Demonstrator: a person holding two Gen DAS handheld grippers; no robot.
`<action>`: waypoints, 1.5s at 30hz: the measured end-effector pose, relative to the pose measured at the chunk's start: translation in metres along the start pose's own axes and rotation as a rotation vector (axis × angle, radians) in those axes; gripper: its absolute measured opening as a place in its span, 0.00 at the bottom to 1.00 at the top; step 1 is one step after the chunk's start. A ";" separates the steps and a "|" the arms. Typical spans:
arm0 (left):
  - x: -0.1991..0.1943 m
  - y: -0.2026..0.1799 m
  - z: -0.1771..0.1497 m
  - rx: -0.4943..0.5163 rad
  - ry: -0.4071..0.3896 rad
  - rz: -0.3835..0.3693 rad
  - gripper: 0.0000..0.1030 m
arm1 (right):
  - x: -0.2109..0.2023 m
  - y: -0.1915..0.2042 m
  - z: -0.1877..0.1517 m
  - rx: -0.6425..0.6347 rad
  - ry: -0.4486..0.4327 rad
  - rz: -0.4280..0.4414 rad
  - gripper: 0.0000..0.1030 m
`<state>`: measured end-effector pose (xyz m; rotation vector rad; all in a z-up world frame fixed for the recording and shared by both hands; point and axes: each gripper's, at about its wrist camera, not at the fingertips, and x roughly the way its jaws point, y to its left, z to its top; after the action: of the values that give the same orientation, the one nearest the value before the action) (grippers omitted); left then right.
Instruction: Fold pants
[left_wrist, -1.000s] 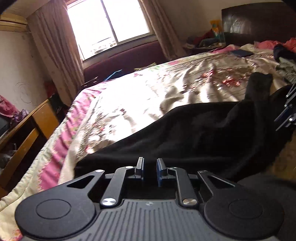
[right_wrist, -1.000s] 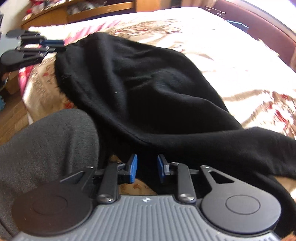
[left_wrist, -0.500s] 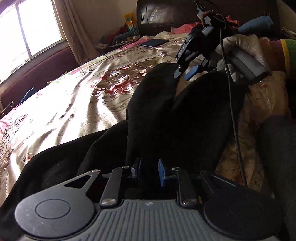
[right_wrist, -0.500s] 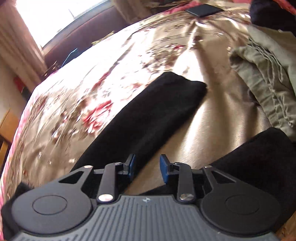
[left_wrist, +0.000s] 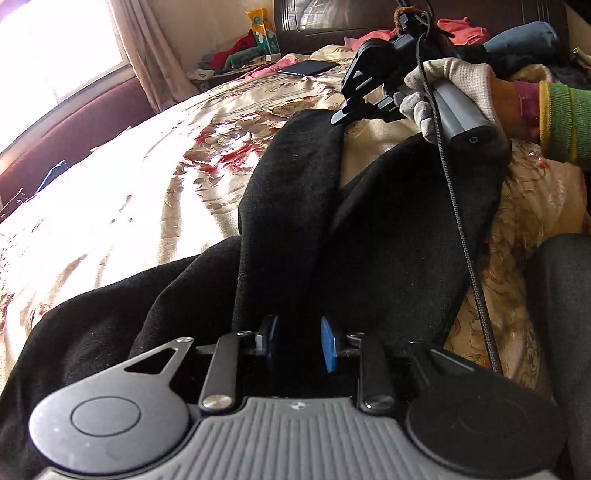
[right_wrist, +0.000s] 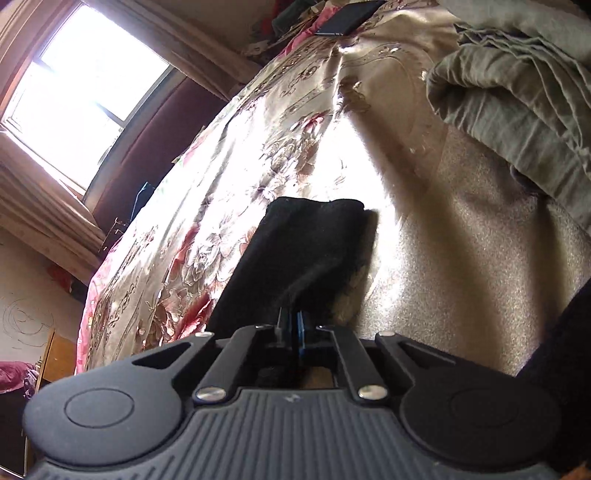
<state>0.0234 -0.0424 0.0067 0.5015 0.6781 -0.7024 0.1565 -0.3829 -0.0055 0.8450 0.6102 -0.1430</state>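
Pants (left_wrist: 295, 221), black, lie spread on the floral bedspread (left_wrist: 147, 177), with one leg running toward 12 o'clock in our left wrist view. We hold the left gripper (left_wrist: 297, 341) at the near end of the fabric; its jaws are opening, with black cloth between the blue pads. Our right gripper (right_wrist: 291, 325) is clamped together on the leg's cuff end. Folded olive clothing (right_wrist: 517, 92) rests at 2 o'clock in the right wrist view.

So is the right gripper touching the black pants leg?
Touching. The right wrist view shows the right gripper with its jaws shut on the black pants leg, the fabric pinched and pulled into a ridge.
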 end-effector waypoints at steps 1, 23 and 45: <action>-0.001 0.000 0.000 -0.001 -0.002 0.004 0.38 | -0.006 0.002 0.001 -0.008 -0.013 0.013 0.02; -0.012 -0.037 -0.008 0.157 0.031 -0.080 0.34 | -0.145 -0.113 -0.059 0.237 -0.067 0.028 0.10; -0.003 -0.043 -0.003 0.149 0.032 -0.100 0.34 | -0.162 -0.100 -0.046 0.122 -0.149 0.001 0.08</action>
<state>-0.0111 -0.0676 -0.0016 0.6196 0.6880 -0.8446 -0.0327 -0.4343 -0.0035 0.9436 0.4644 -0.2420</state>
